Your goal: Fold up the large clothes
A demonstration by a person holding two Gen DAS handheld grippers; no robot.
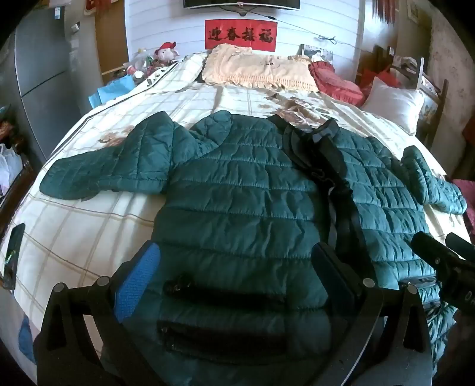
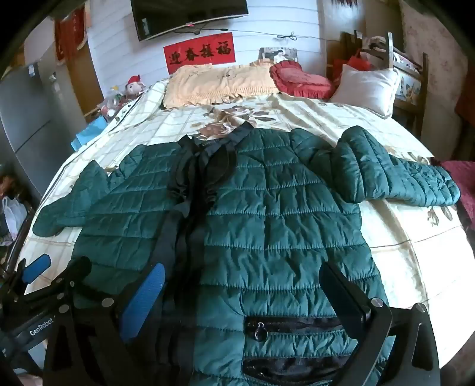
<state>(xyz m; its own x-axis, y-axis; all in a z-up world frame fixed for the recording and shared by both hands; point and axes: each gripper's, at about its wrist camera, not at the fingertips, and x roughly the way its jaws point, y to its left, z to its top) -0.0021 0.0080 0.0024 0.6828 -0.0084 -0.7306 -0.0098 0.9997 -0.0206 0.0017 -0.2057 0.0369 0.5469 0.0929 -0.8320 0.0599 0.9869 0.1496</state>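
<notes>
You had the green quilted jacket (image 1: 237,184) spread flat on the bed (image 1: 89,222), both sleeves out. Your left gripper (image 1: 234,273) and right gripper (image 2: 240,297) hung released. Only the left view showed a phone (image 1: 12,255) at nine o'clock.

Jacket (image 1: 237,190) lies flat on bed (image 1: 89,213), front up, collar toward far wall, hem nearest both grippers. Sleeves spread out left (image 1: 112,169) and right (image 2: 394,175). Pillows (image 2: 219,83) at bed's far end, banner (image 2: 200,53) on wall behind them, TV (image 2: 190,14) above banner. Left gripper (image 1: 234,267) over jacket's left half, right gripper (image 2: 240,291) over right half, side by side
</notes>
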